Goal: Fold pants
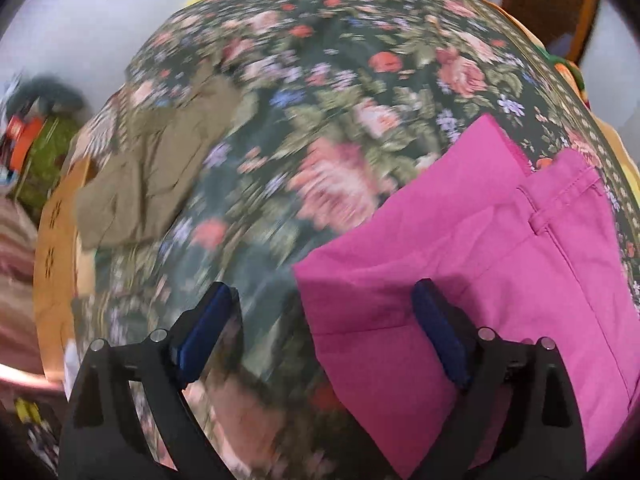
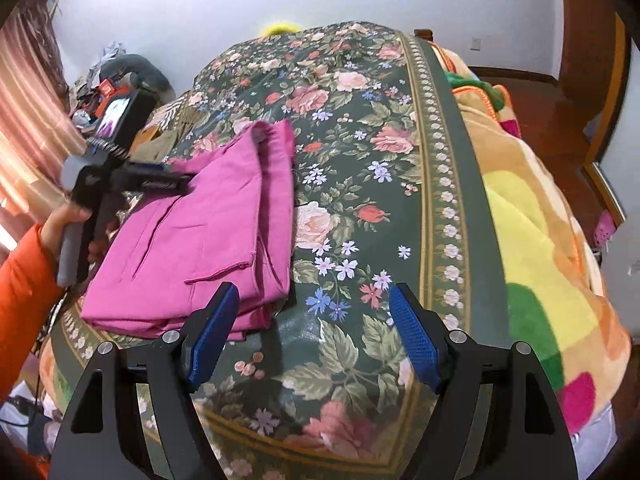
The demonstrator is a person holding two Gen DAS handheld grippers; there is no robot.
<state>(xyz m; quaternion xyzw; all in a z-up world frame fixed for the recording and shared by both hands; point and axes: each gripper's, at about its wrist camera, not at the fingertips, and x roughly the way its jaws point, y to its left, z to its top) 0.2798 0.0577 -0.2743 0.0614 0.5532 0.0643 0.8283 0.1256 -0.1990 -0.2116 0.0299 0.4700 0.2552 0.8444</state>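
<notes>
The pink pants [image 2: 200,232] lie on the flowered bedspread [image 2: 360,184], near its left front edge in the right wrist view, already folded into a flat packet of several layers. The cloth looks light and soft, like thin cotton, so I judge it will bend and sag when lifted and the layers can slide on each other. It is not fragile. A good place to take hold is a folded edge or a corner, pinching all layers together, with one grip at each end so that the packet stays flat.

The left gripper [image 1: 324,332] has its fingers wide apart, with the pants' edge lying between them but not pinched. The right gripper [image 2: 312,336] is also wide and empty, above the bedspread just beside the pants. An olive garment [image 1: 156,168] lies well apart.
</notes>
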